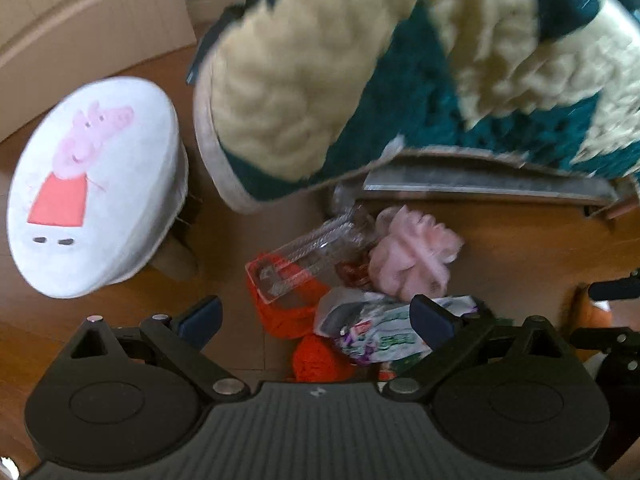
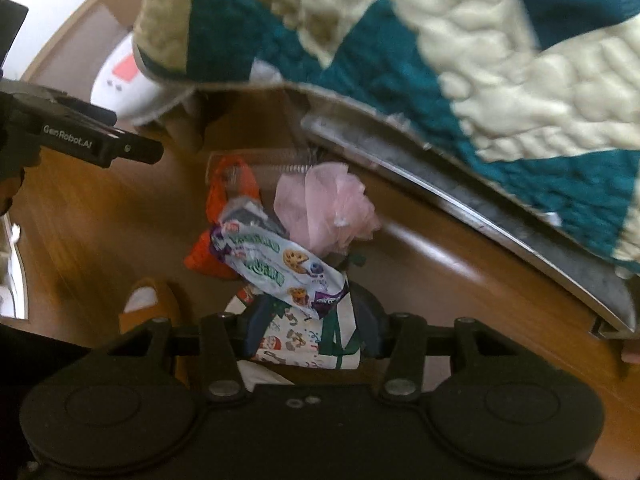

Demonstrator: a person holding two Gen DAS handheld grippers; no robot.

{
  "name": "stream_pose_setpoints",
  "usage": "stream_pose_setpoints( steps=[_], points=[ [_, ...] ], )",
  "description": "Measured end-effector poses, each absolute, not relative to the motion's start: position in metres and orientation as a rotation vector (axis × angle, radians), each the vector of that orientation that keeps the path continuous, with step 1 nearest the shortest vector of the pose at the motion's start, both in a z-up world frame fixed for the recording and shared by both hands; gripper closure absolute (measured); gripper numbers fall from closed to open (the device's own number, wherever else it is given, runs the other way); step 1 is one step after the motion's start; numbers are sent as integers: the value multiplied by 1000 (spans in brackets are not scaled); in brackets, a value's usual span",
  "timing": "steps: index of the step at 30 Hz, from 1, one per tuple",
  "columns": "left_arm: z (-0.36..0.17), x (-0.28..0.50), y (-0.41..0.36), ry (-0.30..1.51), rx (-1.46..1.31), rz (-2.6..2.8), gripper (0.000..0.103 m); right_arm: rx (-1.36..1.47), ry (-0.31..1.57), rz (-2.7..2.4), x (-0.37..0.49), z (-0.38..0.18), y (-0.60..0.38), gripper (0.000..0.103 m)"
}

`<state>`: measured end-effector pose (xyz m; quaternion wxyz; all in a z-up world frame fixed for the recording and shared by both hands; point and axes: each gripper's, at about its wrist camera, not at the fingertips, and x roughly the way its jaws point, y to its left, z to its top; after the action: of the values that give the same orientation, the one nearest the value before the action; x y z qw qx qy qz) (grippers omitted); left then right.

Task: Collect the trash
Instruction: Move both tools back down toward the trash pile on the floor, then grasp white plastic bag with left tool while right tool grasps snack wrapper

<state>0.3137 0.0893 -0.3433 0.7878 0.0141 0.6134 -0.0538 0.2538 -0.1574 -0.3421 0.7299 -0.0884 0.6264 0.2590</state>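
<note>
A pile of trash lies on the wooden floor by the bed. It holds a clear plastic box [image 1: 308,256], an orange net bag [image 1: 288,312], a crumpled pink bag [image 1: 412,252] and a printed snack wrapper [image 1: 380,336]. My left gripper [image 1: 316,320] hangs over the pile, open wide, nothing between its fingers. My right gripper [image 2: 312,328] points down with its jaws wide apart. A white printed paper bag with green ribbon [image 2: 308,344] shows between its fingers, under the end of the snack wrapper [image 2: 276,264]. The pink bag [image 2: 324,212] lies beyond it.
A round white stool with a pink pig picture [image 1: 96,184] stands left of the pile. A cream and teal quilt [image 1: 360,80] hangs over the bed's metal rail [image 1: 480,184]. A foot in an orange slipper [image 2: 148,300] is near. The left gripper's body [image 2: 100,144] shows at upper left.
</note>
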Motion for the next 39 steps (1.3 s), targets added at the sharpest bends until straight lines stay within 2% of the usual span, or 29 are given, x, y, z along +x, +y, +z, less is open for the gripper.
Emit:
stream_pose_setpoints(
  steps=[6,8,13,16,17,27,29,33,35,37,38,39],
  points=[
    [-395,320,87,1358,79,-187,4,-290,1420,632,266,-388,-138,56],
    [-412,324,87,1379,90,-198,14,-322,1425,660,271,-401,-132,56],
    [-451,328,92,1441,113,-231,18,-386,1434,731,280,-428,-118,57],
    [-469,332,93,1468,110,-275,31,-416,1446,769,285,-444,-111,57],
    [-474,333,92,1477,113,-285,33,-426,1450,780,286,-449,-109,57],
    [-521,346,99,1574,15,-364,38,-485,1499,849,294,-490,-93,58],
    [-527,350,103,1593,-43,-359,46,-497,1505,855,294,-495,-92,58],
    [-539,353,105,1627,-117,-348,53,-503,1521,854,296,-504,-90,59],
    [-543,353,107,1638,-151,-352,61,-502,1527,856,295,-508,-91,59],
    [-546,353,107,1649,-170,-342,67,-498,1533,863,293,-512,-89,65],
    [-547,353,107,1655,-171,-336,70,-503,1534,864,291,-513,-89,81],
    [-548,352,107,1660,-174,-333,71,-506,1540,863,290,-515,-89,101]
  ],
)
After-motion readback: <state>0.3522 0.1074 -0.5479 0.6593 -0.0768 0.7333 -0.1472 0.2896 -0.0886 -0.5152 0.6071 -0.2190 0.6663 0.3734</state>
